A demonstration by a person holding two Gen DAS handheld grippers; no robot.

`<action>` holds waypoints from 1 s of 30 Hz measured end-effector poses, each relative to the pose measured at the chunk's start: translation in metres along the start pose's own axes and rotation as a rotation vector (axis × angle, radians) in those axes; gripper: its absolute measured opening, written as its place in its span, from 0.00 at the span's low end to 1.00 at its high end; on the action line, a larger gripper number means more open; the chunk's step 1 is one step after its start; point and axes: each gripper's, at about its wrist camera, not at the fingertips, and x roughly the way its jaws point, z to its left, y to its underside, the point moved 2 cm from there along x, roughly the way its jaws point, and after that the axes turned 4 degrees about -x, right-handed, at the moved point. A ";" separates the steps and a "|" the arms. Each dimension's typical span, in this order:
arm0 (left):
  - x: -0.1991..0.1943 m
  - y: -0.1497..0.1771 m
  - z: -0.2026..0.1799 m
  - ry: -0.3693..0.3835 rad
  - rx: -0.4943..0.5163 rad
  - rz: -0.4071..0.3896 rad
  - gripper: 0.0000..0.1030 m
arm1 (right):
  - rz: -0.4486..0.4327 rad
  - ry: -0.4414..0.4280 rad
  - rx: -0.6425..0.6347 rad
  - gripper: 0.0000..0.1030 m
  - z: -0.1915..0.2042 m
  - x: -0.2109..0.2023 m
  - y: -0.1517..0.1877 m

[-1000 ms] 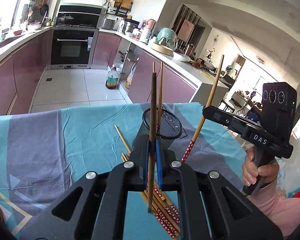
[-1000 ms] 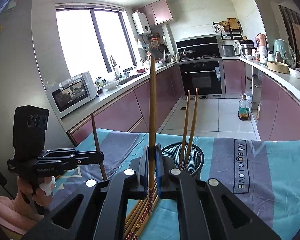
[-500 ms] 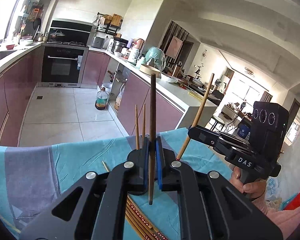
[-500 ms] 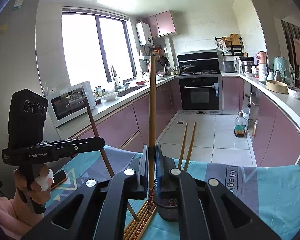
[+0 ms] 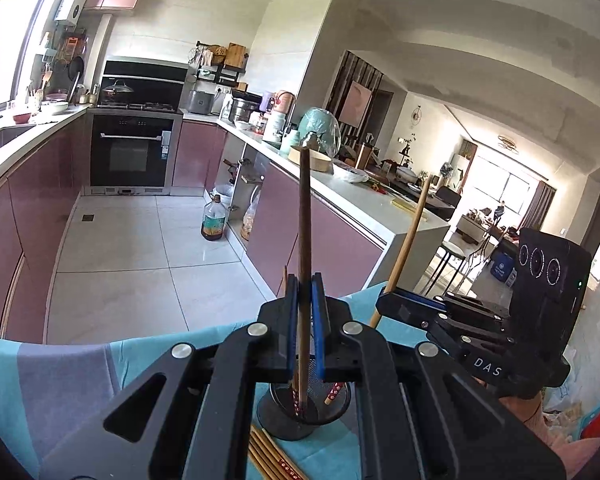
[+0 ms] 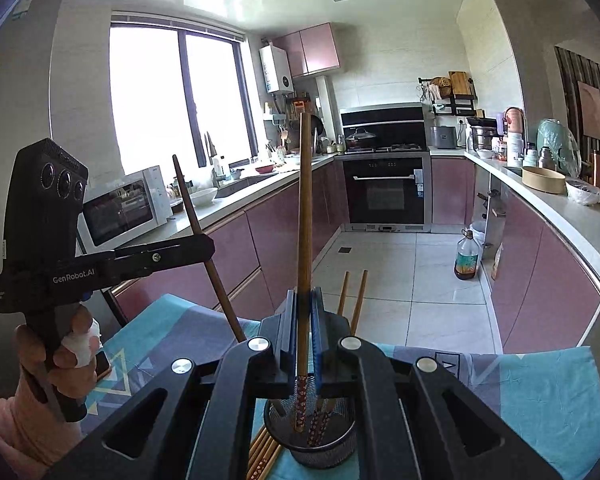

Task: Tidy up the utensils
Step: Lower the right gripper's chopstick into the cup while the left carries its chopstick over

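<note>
My left gripper [image 5: 305, 312] is shut on a dark brown chopstick [image 5: 303, 216], held upright with its lower end over the black mesh holder [image 5: 300, 416]. My right gripper [image 6: 303, 320] is shut on a light wooden chopstick [image 6: 304, 216] with a red patterned end, its tip inside the mesh holder [image 6: 312, 436]. Two chopsticks [image 6: 352, 296] stand in the holder. Several more chopsticks [image 5: 268, 460] lie on the teal cloth beside the holder, also seen in the right wrist view [image 6: 262, 452]. Each gripper shows in the other's view: the right [image 5: 396, 304] and the left [image 6: 204, 246].
The table carries a teal and grey cloth [image 6: 540, 392]. Beyond its far edge lie the kitchen floor, pink cabinets [image 5: 340, 240] and an oil bottle [image 5: 213, 220]. A phone-like object [image 6: 102, 364] lies on the cloth at left.
Both grippers have risen and moved over the mesh holder, each still holding its chopstick upright; the chopstick ends now hang above or inside the holder.
</note>
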 end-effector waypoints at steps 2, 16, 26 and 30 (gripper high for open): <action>0.011 0.006 0.001 -0.016 0.010 0.032 0.07 | 0.022 0.001 0.006 0.05 -0.003 0.007 0.004; 0.063 0.048 0.019 -0.063 0.035 0.181 0.07 | 0.172 0.000 0.072 0.05 -0.020 0.035 0.036; 0.084 0.044 0.026 -0.094 0.049 0.199 0.08 | 0.248 0.025 0.113 0.08 -0.031 0.058 0.045; 0.091 0.047 0.027 -0.103 0.045 0.211 0.10 | 0.255 0.039 0.122 0.09 -0.034 0.061 0.046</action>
